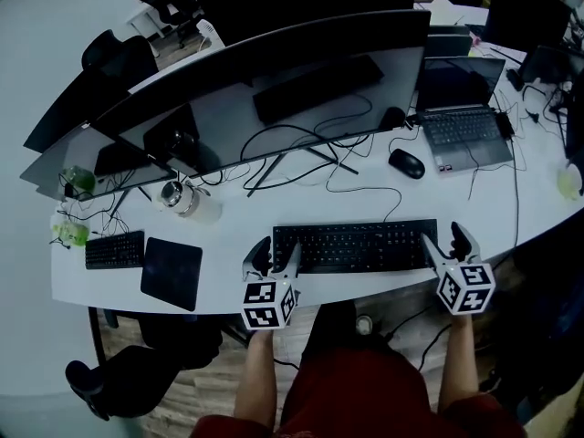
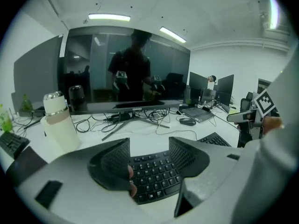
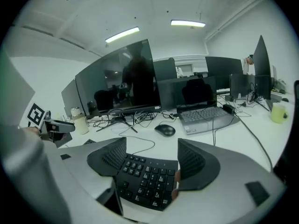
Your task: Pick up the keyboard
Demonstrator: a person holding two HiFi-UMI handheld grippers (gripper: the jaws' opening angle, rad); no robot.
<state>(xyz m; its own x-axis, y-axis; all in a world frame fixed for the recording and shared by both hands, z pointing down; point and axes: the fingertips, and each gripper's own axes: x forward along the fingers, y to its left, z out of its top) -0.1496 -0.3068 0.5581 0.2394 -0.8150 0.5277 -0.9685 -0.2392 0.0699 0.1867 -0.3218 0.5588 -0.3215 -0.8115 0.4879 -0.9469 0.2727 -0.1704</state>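
Observation:
A long black keyboard lies flat on the white desk, near its front edge. My left gripper is at the keyboard's left end and my right gripper at its right end. In the left gripper view the keyboard's end keys show between the wide-set jaws of the left gripper, and the pads stand apart from it. The right gripper view shows the same: the keyboard lies between the spread jaws of the right gripper, untouched. Both grippers are open.
Behind the keyboard run loose cables and a wide curved monitor. A black mouse and a laptop sit at the back right. At the left are a white bottle, a black pad and a small keyboard.

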